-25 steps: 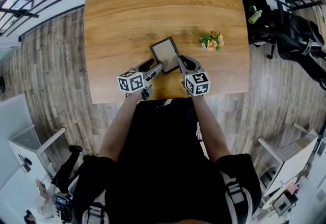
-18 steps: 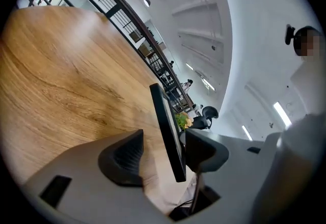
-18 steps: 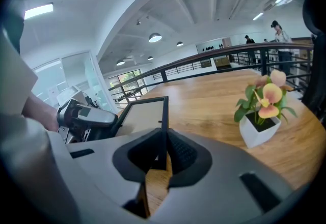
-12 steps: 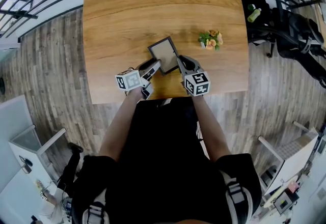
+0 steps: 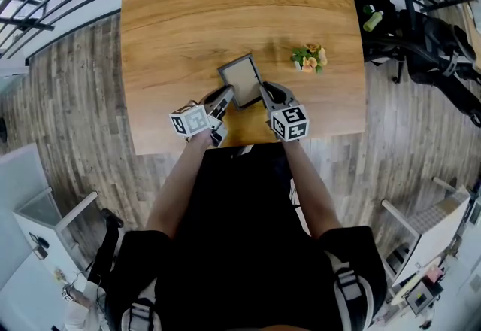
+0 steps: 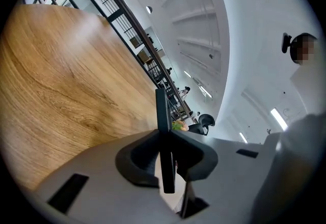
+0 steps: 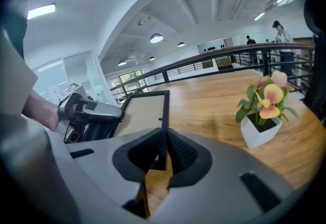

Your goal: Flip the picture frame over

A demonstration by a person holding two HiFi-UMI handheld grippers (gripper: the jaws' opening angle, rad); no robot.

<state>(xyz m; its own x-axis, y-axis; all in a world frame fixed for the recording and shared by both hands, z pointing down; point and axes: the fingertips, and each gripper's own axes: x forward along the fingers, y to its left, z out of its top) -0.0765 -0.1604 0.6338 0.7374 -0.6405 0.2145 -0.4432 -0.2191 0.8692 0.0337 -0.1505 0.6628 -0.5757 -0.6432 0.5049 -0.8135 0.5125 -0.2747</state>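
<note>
Clamping opposite edges of the picture frame: right gripper, and left gripper, jaws just closed.

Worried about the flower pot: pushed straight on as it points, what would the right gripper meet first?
The picture frame that the right gripper holds; beyond, seemingly only table. The flower pot stands to its right.

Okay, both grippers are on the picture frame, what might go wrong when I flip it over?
1. The left gripper, whose jaws have just been closing on the picture frame, and the right gripper each pinch only a thin edge, so the frame may slip or twist while turning.
2. The flower pot stands on the table to the frame's right; a wide swing might knock it.
</note>
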